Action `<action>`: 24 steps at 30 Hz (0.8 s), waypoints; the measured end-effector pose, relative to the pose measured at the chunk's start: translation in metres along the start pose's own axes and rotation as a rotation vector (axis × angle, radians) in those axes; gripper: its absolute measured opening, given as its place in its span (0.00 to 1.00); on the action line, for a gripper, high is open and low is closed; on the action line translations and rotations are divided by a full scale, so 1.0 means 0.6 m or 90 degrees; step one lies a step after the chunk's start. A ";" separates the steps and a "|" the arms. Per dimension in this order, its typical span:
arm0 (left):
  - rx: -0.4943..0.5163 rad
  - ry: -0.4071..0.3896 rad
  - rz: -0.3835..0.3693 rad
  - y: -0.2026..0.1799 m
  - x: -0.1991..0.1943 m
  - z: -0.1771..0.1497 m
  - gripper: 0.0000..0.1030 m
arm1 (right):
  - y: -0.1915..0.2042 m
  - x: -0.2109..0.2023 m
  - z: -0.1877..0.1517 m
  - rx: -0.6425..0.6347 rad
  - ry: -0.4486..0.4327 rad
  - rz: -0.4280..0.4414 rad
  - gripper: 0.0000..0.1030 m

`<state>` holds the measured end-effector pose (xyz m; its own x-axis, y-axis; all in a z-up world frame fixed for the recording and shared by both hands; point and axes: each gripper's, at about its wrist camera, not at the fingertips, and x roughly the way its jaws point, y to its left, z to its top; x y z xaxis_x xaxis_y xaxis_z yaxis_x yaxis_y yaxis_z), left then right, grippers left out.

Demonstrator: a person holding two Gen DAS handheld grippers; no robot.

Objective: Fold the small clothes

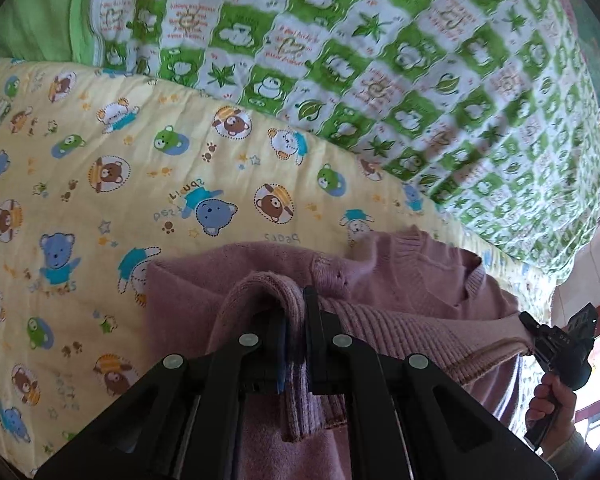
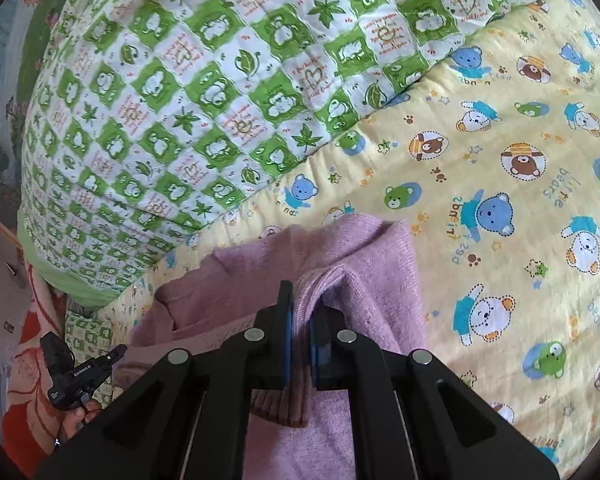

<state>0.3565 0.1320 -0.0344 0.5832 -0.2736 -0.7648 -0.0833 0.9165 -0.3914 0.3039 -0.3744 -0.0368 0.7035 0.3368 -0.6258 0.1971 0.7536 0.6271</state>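
Note:
A small pink knitted sweater lies on a yellow bear-print quilt. My left gripper is shut on a ribbed edge of the sweater and holds it lifted over the garment. My right gripper is shut on another ribbed edge of the same sweater. The ribbed hem stretches between the two grippers. The right gripper also shows at the right edge of the left wrist view, and the left gripper shows at the lower left of the right wrist view.
A thick green and white checked quilt is piled behind the sweater, also in the right wrist view. The yellow quilt spreads out to the side. An orange floral cloth lies at the bed's edge.

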 end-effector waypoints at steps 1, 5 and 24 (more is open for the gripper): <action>-0.003 0.005 0.005 0.001 0.011 0.001 0.05 | -0.003 0.008 0.002 0.001 0.001 -0.004 0.07; -0.025 0.019 0.006 0.012 0.032 0.003 0.07 | -0.014 0.029 0.009 0.019 0.009 -0.005 0.07; 0.057 -0.034 -0.090 -0.069 -0.128 -0.094 0.70 | 0.060 -0.073 -0.003 -0.080 -0.048 0.022 0.58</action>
<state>0.2698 0.0984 0.0118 0.6262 -0.3884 -0.6760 0.0743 0.8929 -0.4441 0.2794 -0.3609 0.0125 0.7590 0.3231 -0.5653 0.0883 0.8091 0.5810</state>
